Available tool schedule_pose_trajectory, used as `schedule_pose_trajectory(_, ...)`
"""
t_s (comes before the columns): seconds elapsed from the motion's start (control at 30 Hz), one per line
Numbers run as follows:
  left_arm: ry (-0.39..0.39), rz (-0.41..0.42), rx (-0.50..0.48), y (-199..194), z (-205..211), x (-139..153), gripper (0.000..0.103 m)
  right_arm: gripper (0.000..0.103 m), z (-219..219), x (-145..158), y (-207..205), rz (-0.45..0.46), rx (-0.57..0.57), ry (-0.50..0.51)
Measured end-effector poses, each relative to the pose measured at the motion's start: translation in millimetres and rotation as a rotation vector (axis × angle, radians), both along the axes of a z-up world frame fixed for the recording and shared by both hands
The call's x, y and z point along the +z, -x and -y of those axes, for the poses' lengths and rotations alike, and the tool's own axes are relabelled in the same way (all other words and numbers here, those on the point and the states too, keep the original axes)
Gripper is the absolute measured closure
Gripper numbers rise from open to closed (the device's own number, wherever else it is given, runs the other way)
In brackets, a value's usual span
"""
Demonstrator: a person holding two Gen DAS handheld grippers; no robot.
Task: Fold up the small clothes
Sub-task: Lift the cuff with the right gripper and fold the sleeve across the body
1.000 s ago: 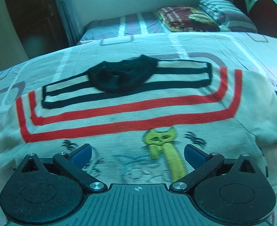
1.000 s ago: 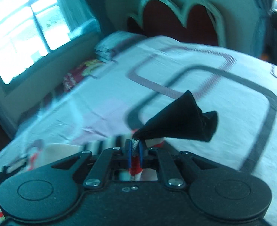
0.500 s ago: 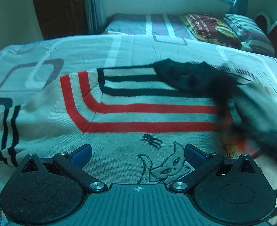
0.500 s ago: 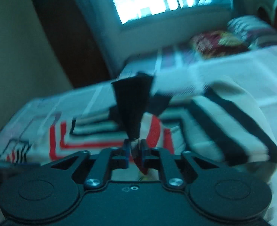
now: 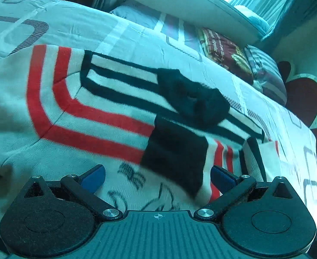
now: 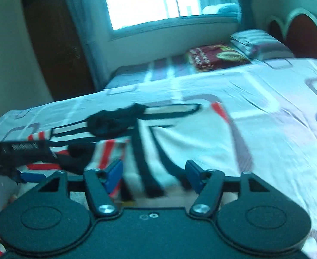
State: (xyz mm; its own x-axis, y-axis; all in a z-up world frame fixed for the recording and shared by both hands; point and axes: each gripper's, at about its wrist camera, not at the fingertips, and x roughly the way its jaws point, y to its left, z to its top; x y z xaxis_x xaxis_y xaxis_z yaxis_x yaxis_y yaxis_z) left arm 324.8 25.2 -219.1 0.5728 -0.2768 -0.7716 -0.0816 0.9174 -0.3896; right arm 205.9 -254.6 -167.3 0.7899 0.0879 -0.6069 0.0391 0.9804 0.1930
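Observation:
A small cream sweater [image 5: 89, 116] with red and black stripes and a cat print lies spread on the bed. Its right sleeve, with a black cuff [image 5: 175, 157], is folded across the chest below the black collar [image 5: 193, 99]. My left gripper [image 5: 157, 178] is open and empty just above the sweater's lower front. My right gripper [image 6: 154, 173] is open and empty over the folded sleeve [image 6: 158, 151]; the collar [image 6: 115, 120] lies beyond it. The left gripper [image 6: 24, 151] shows at that view's left edge.
The bedspread [image 5: 287, 129] is white with grey rounded squares. Folded blankets and a striped pillow [image 5: 264, 73] lie at the head, by a red headboard [image 5: 305, 99]. A window [image 6: 158, 0] and a dark wooden door [image 6: 55, 43] stand beyond the bed.
My right gripper carried the sleeve by its black cuff across the sweater, then opened and let it go. The sleeve now lies on the chest. My left gripper stayed open and shifted left.

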Motion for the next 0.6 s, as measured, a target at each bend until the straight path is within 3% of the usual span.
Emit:
schedule_pose_trajectory(0.1, 0.011, 0.007, -0.006, -6.3, 2.3, -5.3, 0.001, 0.040, 13.0, -5.6, 6.3, -0.001, -0.034, 0.006)
schedule_pose_trajectory(0.17, 0.029, 0.022, -0.004, -7.3, 5.1, -5.8, 0.022, 0.040, 19.7, -7.6, 9.2, 0.003, -0.060, 0.007)
schedule_pose_trajectory(0.2, 0.044, 0.027, -0.013, -8.2, 7.1, -6.6, 0.043, 0.040, 23.3, -8.2, 10.9, 0.006, -0.074, 0.009)
schedule_pose_trajectory(0.23, 0.066, 0.018, -0.016, -10.0, 7.5, -7.9, 0.049, 0.040, 25.9, -8.4, 11.8, 0.008, -0.084, 0.012)
schedule_pose_trajectory(0.33, 0.082, 0.035, -0.001, -12.5, 11.4, -10.1, 0.051, 0.040, 32.0, -11.7, 14.2, 0.000, -0.102, 0.035)
schedule_pose_trajectory(0.37, 0.091, 0.043, 0.006, -12.5, 12.6, -10.5, 0.060, 0.040, 33.8, -12.5, 15.4, -0.003, -0.108, 0.048)
schedule_pose_trajectory(0.4, 0.090, 0.049, 0.008, -12.8, 13.7, -11.3, 0.092, 0.040, 35.1, -13.4, 16.5, -0.005, -0.114, 0.062)
schedule_pose_trajectory(0.43, 0.095, 0.046, 0.012, -13.8, 14.8, -13.1, 0.097, 0.040, 36.4, -14.5, 17.2, -0.010, -0.118, 0.075)
schedule_pose_trajectory(0.5, 0.085, 0.062, 0.037, -12.4, 16.3, -12.7, 0.097, 0.040, 39.0, -18.5, 17.8, -0.031, -0.126, 0.103)
schedule_pose_trajectory(0.6, 0.078, 0.154, 0.070, -2.0, 10.4, 4.1, 0.097, 0.047, 42.1, -25.4, 19.5, -0.072, -0.124, 0.128)
